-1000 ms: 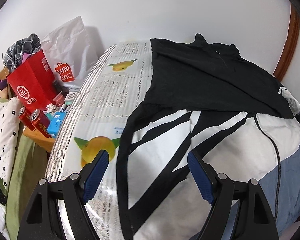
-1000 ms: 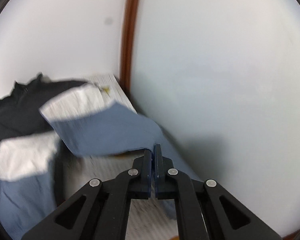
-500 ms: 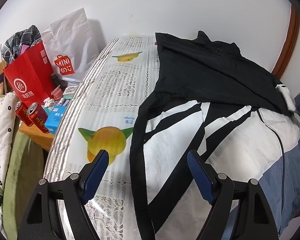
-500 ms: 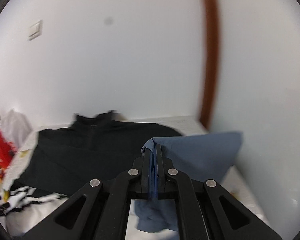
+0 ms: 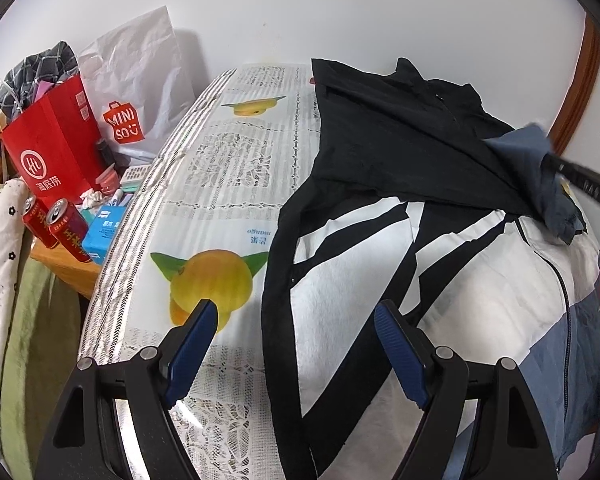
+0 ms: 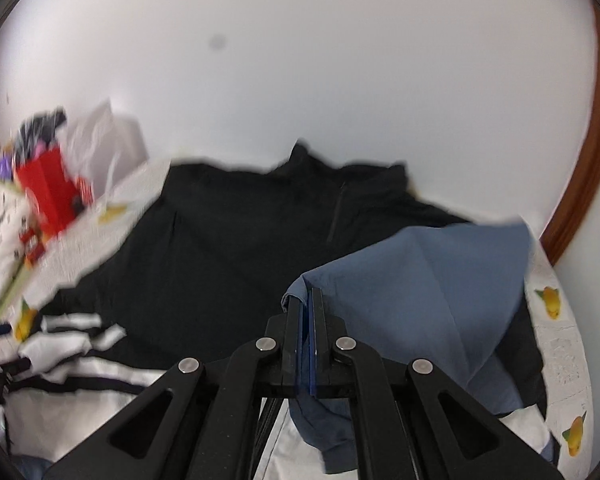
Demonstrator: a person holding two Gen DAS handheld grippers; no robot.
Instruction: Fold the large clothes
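A large jacket (image 5: pixel 400 168) lies spread on the table, black on top, white with black stripes in the middle, blue at the bottom right. My left gripper (image 5: pixel 296 340) is open and empty, hovering over the jacket's striped left side. My right gripper (image 6: pixel 307 300) is shut on the blue sleeve (image 6: pixel 432 280) and holds it lifted over the black upper part (image 6: pixel 240 232). The sleeve also shows in the left wrist view (image 5: pixel 536 168) at the right edge.
The tablecloth (image 5: pixel 220 184) has mango prints. Left of the table stand a red bag (image 5: pixel 48 148), a white Miniso bag (image 5: pixel 136 92), red cans (image 5: pixel 60 228) and a blue box (image 5: pixel 104 232). The wall and a brown door frame (image 5: pixel 576 84) lie behind.
My right gripper has carried the blue sleeve up from the table's right edge and leftward over the black part of the jacket. My left gripper has drifted slightly and stays open.
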